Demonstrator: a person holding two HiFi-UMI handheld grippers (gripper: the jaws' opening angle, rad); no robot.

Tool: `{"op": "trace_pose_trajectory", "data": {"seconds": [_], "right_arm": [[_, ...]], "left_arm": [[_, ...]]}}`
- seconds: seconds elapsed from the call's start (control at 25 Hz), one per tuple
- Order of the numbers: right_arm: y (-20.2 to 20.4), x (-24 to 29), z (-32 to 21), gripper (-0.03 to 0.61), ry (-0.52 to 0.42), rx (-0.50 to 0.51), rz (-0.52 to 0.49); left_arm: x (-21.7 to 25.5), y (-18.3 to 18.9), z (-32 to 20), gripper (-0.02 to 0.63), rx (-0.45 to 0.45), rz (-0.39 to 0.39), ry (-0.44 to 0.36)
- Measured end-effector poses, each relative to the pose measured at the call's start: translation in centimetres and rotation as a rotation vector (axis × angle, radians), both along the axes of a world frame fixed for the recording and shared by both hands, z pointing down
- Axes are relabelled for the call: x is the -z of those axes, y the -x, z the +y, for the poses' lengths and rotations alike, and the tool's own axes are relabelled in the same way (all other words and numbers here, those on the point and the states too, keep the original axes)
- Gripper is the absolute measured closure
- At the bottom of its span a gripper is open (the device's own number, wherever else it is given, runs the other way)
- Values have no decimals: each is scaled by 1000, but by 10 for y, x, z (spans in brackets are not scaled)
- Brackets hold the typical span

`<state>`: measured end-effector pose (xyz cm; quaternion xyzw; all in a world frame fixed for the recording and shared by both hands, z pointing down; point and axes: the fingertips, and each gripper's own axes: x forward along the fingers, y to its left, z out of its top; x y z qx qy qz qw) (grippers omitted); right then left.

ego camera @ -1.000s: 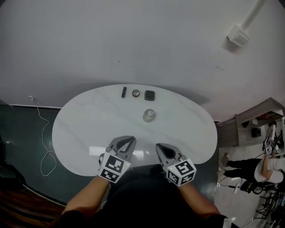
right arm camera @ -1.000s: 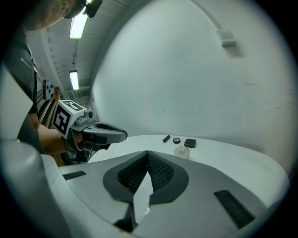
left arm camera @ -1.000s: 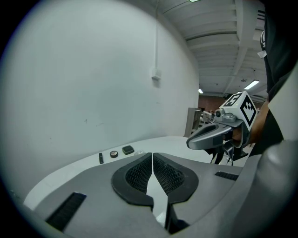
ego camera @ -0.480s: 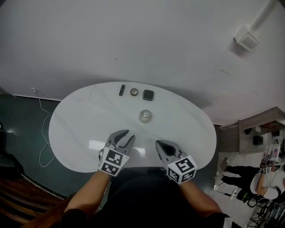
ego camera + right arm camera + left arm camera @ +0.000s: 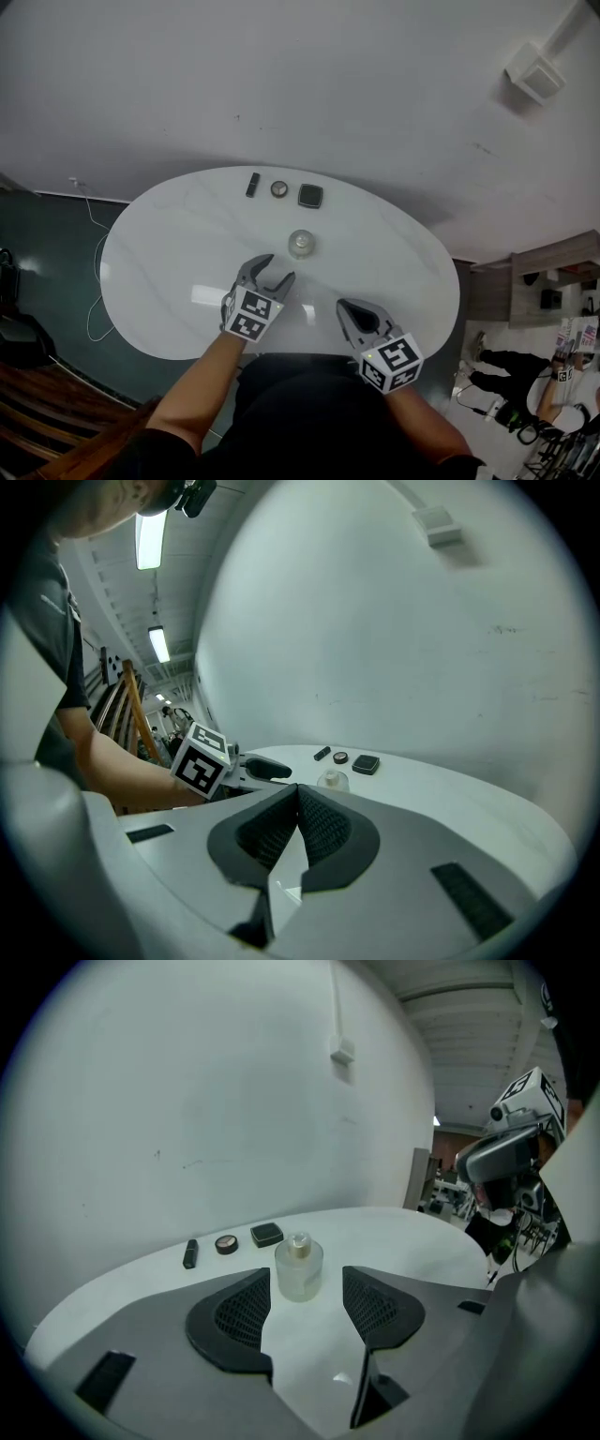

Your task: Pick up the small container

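Head view is showing a white oval worktop (image 5: pixel 159 253) from steeply above. A person's two bare forearms are coming in from six o'clock, each hand holding a tool.

Starting at the left, the left tool (image 5: pixel 275 269) is now lying further out over the worktop than a second ago, having advanced toward twelve o'clock. Its jaws, closed then, are opening, and nothing is sitting between the pads yet. The left forearm is stretching forward and angling slightly toward one o'clock, with the marker cube facing up.

Moving right, the small container (image 5: pixel 301 243), a squat frosted bottle with a pale cap, is standing upright near the worktop's centre. It is sitting at about one o'clock from the left tool, near it but not touching. Left gripper view is framing the small container (image 5: pixel 299 1269) just beyond the spreading jaw tips, lined up with the gap. This is suggesting the reach is under way and the grasp is not yet made. The tool is probably needing to travel on a little before closing.

Behind it, by the far edge at twelve o'clock, a black stick (image 5: pixel 252 185), a round compact (image 5: pixel 278 189) and a black square case (image 5: pixel 310 196) are lying in a row.

Furthest right, the right tool (image 5: pixel 345 307) is hanging back near the six o'clock edge. Its jaws are pressing together on nothing, and its forearm is bending close to the body.
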<state>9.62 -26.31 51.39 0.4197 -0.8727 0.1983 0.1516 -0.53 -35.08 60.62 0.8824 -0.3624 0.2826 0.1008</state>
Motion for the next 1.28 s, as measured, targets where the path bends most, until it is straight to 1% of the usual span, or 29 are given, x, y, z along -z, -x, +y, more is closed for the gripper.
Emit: {"op": "trace_pose_trajectory", "data": {"seconds": [0.12,0.2,0.32,0.52,0.84,1.28], "right_arm": [[-7,-5,1,581,11,-1,-1],[-12,-7,1,581,16,-4,-1],[-21,-8,1,581,24,-18,2],[-39,-11,1,581,40,-53,13],[-60,-18,0,581,63,-88,36],[-73,-27,-3,581,91,-98,49]], "left_arm": [[-20,-5,-12,344,-2,-40,14],[-30,-10,-23,330,0,-55,9],[-42,-19,-37,319,-11,-63,-1],[-63,-30,-48,279,-35,-80,19],[-75,-47,-65,255,-70,-76,22],[-83,-69,-80,253,-105,-57,11]]}}
